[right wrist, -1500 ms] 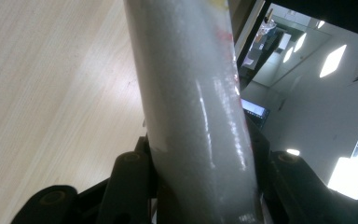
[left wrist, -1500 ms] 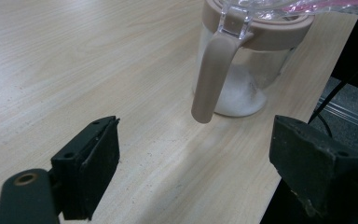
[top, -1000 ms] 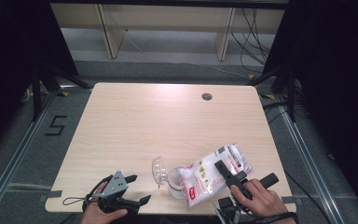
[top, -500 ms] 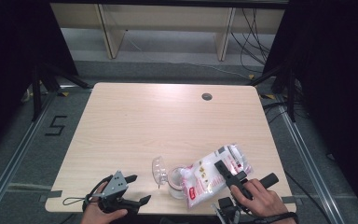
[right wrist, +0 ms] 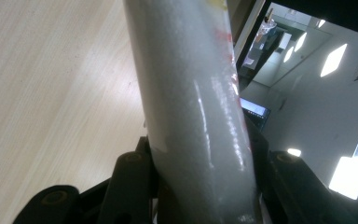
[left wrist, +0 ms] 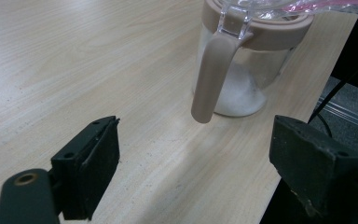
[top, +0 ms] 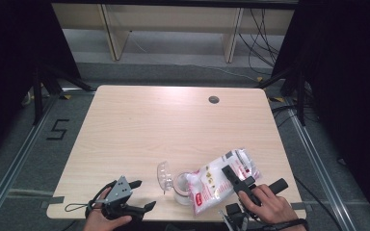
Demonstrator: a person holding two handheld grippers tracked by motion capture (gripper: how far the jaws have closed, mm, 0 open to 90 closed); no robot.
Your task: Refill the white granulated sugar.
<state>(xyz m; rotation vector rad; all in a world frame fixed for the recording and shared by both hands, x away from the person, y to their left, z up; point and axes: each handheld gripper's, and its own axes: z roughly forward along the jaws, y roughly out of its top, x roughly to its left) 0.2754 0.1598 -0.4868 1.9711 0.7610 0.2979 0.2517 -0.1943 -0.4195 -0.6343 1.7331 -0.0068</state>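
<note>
A clear jar (top: 180, 191) with a beige rim stands near the table's front edge, its clear lid (top: 163, 174) flipped open to the left. White powder lies at the bottom of the jar (left wrist: 242, 74), and its beige handle (left wrist: 210, 77) points toward my left gripper. A plastic bag of white powder (top: 221, 179) with red print lies tilted, its lower end over the jar's mouth. My right gripper (top: 235, 177) is shut on the bag (right wrist: 191, 102), with a jaw on each side (right wrist: 200, 186). My left gripper (top: 143, 194) rests left of the jar, open and holding nothing (left wrist: 196, 158).
The light wooden table (top: 149, 125) has a round cable hole (top: 214, 99) near its far edge. The jar stands close to the front edge, beyond which the floor drops away. Shelving legs and cables stand behind the table.
</note>
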